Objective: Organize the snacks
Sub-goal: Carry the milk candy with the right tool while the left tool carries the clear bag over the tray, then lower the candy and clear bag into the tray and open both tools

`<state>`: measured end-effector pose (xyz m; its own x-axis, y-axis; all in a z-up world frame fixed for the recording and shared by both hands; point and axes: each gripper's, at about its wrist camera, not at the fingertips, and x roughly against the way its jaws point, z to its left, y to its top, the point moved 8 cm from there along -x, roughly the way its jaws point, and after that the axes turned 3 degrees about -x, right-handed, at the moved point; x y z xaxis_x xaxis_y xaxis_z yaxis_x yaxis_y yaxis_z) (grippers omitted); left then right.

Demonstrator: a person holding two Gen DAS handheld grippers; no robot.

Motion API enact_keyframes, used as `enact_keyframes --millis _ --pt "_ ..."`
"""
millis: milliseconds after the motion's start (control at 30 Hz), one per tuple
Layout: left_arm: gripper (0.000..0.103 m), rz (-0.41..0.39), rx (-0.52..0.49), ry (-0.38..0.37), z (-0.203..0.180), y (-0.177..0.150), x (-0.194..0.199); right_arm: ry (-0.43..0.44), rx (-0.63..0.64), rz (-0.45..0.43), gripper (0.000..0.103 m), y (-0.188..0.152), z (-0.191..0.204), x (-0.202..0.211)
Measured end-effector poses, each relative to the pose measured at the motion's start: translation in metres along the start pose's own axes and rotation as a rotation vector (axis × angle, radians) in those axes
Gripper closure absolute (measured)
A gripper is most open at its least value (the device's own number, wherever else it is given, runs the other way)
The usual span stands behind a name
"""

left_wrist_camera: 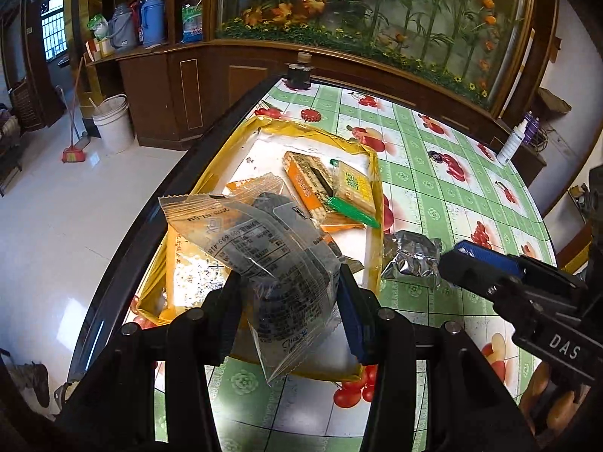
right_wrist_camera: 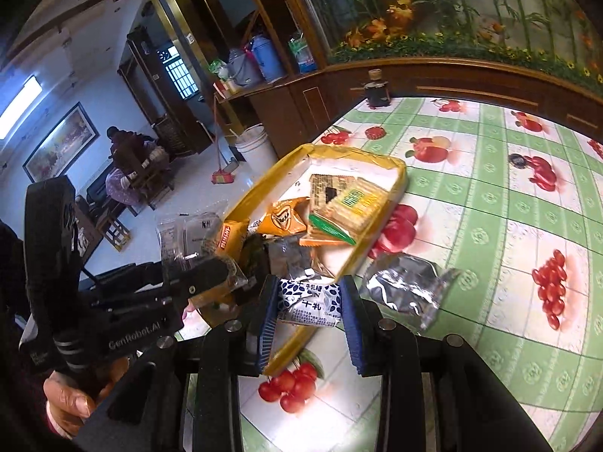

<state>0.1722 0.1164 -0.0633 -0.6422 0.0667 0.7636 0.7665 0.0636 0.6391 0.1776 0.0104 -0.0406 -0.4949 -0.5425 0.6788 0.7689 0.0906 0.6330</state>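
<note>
The left gripper (left_wrist_camera: 290, 301) had its jaws clenched on a clear packet (left_wrist_camera: 264, 248) with small black print, too fine and mirrored to read, held above the near end of the yellow tray (left_wrist_camera: 371, 263). The right gripper (right_wrist_camera: 307, 312) gripped a small white-and-blue milk candy (right_wrist_camera: 309, 301) marked with Chinese characters, over the tray's near rim. "DAS" showed on the right gripper's body in the left view; "GenRobot.AI" showed on the left gripper's body in the right view, with a hand (right_wrist_camera: 71, 403) under it.

Inside the tray lay cracker packs (left_wrist_camera: 320, 188), one with a green-and-yellow label, and an orange pouch (right_wrist_camera: 282, 218) beside an orange wrapper whose lettering was unclear. A crumpled silver wrapper (left_wrist_camera: 412, 260) lay on the tabletop (left_wrist_camera: 452, 196) just beside the tray's right rim.

The tray sat along the tabletop's left edge, close to the drop to the floor. The fruit-print cloth to the right lay mostly bare, with a white spray bottle (left_wrist_camera: 510, 143) at the far right edge and a dark bottle (left_wrist_camera: 299, 71) at the far edge.
</note>
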Motion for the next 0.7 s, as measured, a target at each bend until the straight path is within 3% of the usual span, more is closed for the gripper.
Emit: enact_keyframes --millis 267,700 --pt "0.058 0.023 -0.004 0.009 0.004 0.002 -0.012 0.026 0.006 0.006 0.070 0.026 0.011 -0.026" --pt "0.058 0.038 0.007 0.064 0.013 0.030 -0.049 -0.008 0.010 0.056 0.069 0.074 0.007 -0.101"
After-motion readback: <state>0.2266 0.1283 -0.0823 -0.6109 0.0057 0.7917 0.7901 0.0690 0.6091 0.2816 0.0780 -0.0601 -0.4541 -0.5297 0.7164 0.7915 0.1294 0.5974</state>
